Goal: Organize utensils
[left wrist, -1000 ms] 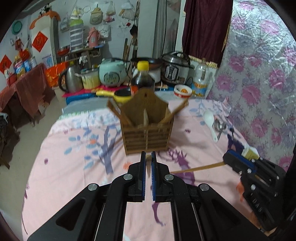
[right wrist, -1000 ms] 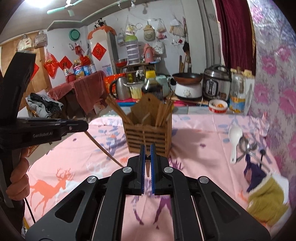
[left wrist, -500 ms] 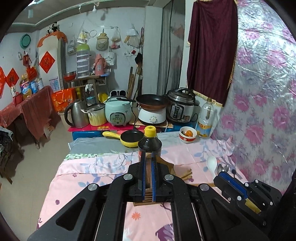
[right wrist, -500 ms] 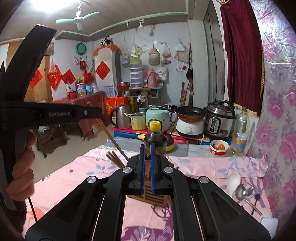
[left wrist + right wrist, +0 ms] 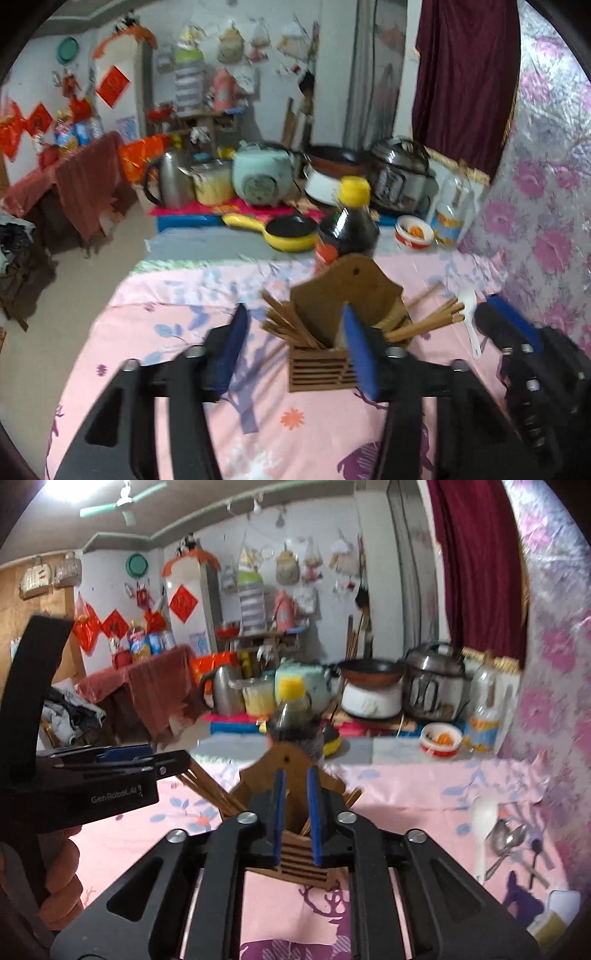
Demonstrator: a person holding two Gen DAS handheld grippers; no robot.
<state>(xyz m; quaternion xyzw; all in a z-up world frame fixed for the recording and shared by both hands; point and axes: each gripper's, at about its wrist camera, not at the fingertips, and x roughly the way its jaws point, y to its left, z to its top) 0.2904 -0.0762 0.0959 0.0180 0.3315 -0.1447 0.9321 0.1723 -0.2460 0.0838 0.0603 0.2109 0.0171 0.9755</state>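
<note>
The left tongs point(image 5: 291, 343) are hanging with their blue pads wide apart and nothing between them, over the pink patterned cloth of the tabletop point(image 5: 177, 317). Just ahead of them, the wooden utensil holder point(image 5: 332, 332) is standing upright toward the far edge of the tabletop, with brown chopsticks point(image 5: 284, 325) leaning out of its left compartment and more chopsticks point(image 5: 424, 321) fanning out of its right side. A dark sauce bottle point(image 5: 347, 229) with a yellow cap is standing just behind the holder. Farther right, a white rice spoon point(image 5: 469, 317) is lying near the right edge. In the right wrist view, the right tongs point(image 5: 295, 812) are hovering above the holder point(image 5: 291, 768) with their pads slightly apart, gripping nothing, and the white spoon point(image 5: 480, 830) and metal spoons point(image 5: 506, 842) are lying side by side near the right edge of the tabletop point(image 5: 406, 786).
</note>
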